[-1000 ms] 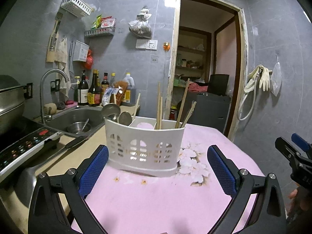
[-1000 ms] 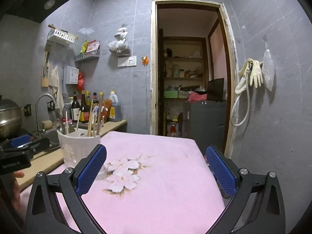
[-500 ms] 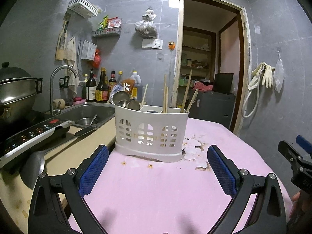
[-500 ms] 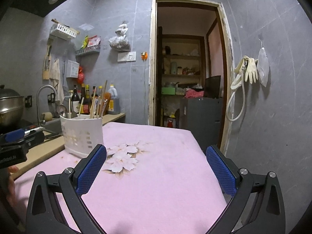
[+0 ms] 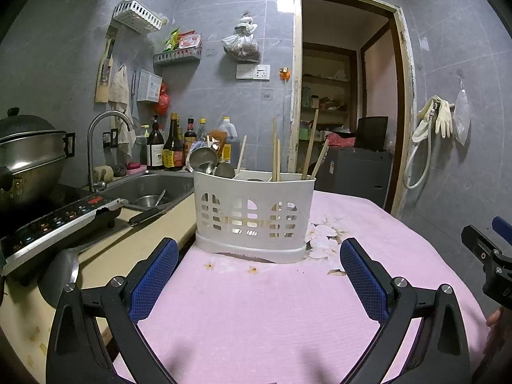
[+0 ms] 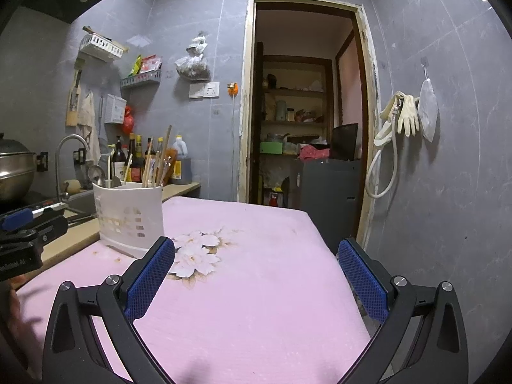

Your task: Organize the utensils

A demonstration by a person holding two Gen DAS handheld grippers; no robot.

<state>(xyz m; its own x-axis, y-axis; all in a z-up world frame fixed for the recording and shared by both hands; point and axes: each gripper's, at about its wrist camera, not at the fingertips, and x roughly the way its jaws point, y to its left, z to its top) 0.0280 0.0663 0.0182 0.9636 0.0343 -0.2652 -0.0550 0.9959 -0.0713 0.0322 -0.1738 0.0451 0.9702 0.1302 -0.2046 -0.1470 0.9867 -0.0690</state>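
Note:
A white slotted utensil holder (image 5: 254,216) stands upright on the pink floral cloth (image 5: 288,304). It holds several wooden chopsticks (image 5: 275,153) and metal ladles (image 5: 203,160). My left gripper (image 5: 257,275) is open and empty, a little in front of the holder. My right gripper (image 6: 256,276) is open and empty over the cloth, with the holder (image 6: 128,217) ahead to its left. Each gripper shows at the edge of the other's view.
A counter (image 5: 134,243) left of the cloth carries an induction cooker (image 5: 57,224), a large spoon (image 5: 59,275) and a knife (image 5: 144,216). Behind are a sink (image 5: 150,188) with tap, bottles (image 5: 172,147) and a steel pot (image 5: 25,156). A doorway (image 6: 304,112) opens behind the table.
Both grippers have dropped lower and drawn back a little, so the holder now looks more level and upright in view. Both stay open and empty.

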